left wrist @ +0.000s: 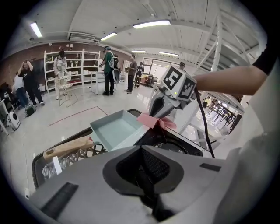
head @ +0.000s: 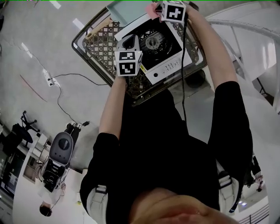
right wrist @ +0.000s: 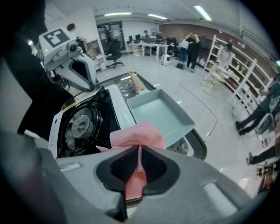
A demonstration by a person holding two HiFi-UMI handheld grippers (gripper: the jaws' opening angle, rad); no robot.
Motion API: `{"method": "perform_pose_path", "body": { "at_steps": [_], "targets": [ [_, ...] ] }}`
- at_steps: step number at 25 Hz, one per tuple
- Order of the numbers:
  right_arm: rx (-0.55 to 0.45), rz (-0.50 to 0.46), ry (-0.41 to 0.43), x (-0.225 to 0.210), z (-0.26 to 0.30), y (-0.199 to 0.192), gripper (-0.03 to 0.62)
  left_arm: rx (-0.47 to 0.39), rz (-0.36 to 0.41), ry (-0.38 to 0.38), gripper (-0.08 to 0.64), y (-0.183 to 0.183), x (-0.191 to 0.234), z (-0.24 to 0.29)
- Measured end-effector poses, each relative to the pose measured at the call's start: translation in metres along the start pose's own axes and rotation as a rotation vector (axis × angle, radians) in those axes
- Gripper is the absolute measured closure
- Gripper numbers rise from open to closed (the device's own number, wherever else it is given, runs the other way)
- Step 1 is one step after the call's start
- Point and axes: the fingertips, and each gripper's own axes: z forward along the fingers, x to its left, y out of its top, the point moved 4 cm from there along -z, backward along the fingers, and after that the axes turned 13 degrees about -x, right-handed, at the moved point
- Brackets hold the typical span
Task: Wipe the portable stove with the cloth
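Observation:
The portable stove (head: 168, 65) is white with a black round burner (right wrist: 81, 124) and stands on a dark wire-mesh cart (head: 98, 50). My right gripper (right wrist: 139, 164) is shut on a pink cloth (right wrist: 136, 136). It holds the cloth at the stove's far edge, next to the teal pan, and in the head view the cloth (head: 152, 10) shows beside its marker cube. My left gripper (left wrist: 144, 175) is shut with nothing in it. It hovers over the stove's near left corner (head: 129, 43), apart from the cloth (left wrist: 156, 121).
A square teal pan (right wrist: 159, 114) with a wooden handle (left wrist: 68, 148) lies on the cart just beyond the stove. A black cable (head: 183, 87) hangs from the right gripper. Several people and white shelves (left wrist: 72, 70) stand far off across the room.

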Motion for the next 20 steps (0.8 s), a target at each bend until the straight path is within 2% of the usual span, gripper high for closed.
{"method": "perform_pose_path", "body": {
  "at_steps": [4,7,14,20],
  "targets": [
    [0.127,-0.227,0.066,-0.004,0.003,0.010,0.566,0.012,-0.025,-0.013,0.560,-0.011,-0.002,-0.008],
    [0.154,-0.313,0.115,0.003,0.011,0.024,0.566,0.011,-0.029,-0.009,0.560,-0.015,0.002,-0.014],
    [0.125,-0.370,0.218,0.031,0.037,0.043,0.566,0.001,-0.041,0.005,0.560,-0.019,0.014,-0.028],
    [0.100,-0.366,0.208,0.039,0.045,0.069,0.552,-0.007,-0.048,0.023,0.560,-0.024,0.022,-0.039]
  ]
}}
